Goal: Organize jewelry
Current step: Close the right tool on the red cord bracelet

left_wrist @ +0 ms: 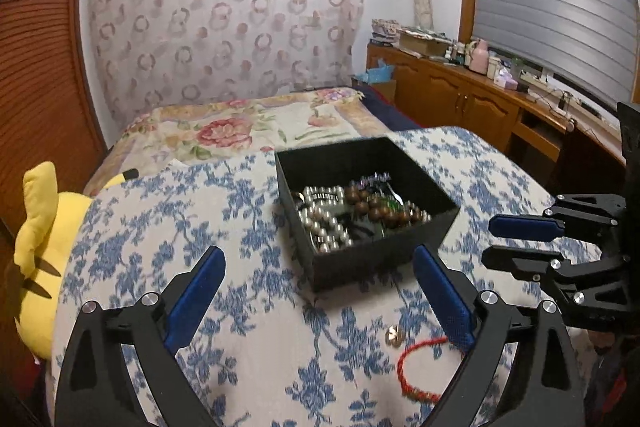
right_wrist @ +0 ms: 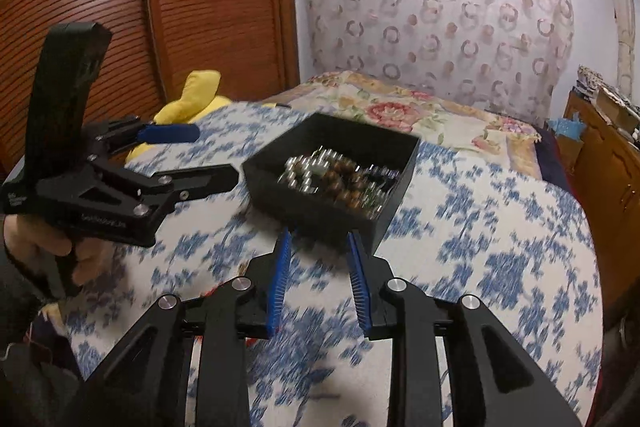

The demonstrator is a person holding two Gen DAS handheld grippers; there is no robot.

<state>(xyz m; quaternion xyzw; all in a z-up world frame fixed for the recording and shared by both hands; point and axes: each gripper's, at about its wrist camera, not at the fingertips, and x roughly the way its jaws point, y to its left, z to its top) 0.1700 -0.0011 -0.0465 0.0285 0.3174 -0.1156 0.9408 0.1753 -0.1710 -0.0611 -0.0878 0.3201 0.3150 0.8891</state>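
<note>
A black open box (left_wrist: 400, 251) stands on the blue floral cloth and holds silver bead and brown wooden bead bracelets (left_wrist: 340, 215); it also shows in the right wrist view (right_wrist: 320, 207). A red cord bracelet (left_wrist: 416, 367) and a small gold ring (left_wrist: 394, 335) lie on the cloth in front of the box. My left gripper (left_wrist: 318, 255) is open and empty, just short of the box. My right gripper (right_wrist: 318, 239) is open and empty near the box's front corner; it shows at the right of the left wrist view (left_wrist: 486, 241).
A yellow plush toy (left_wrist: 40, 247) lies at the table's left edge. A floral bed (left_wrist: 256, 127) lies behind the table. A wooden cabinet with clutter (left_wrist: 472, 83) runs along the right wall. A wooden slatted door (right_wrist: 160, 7) stands at left.
</note>
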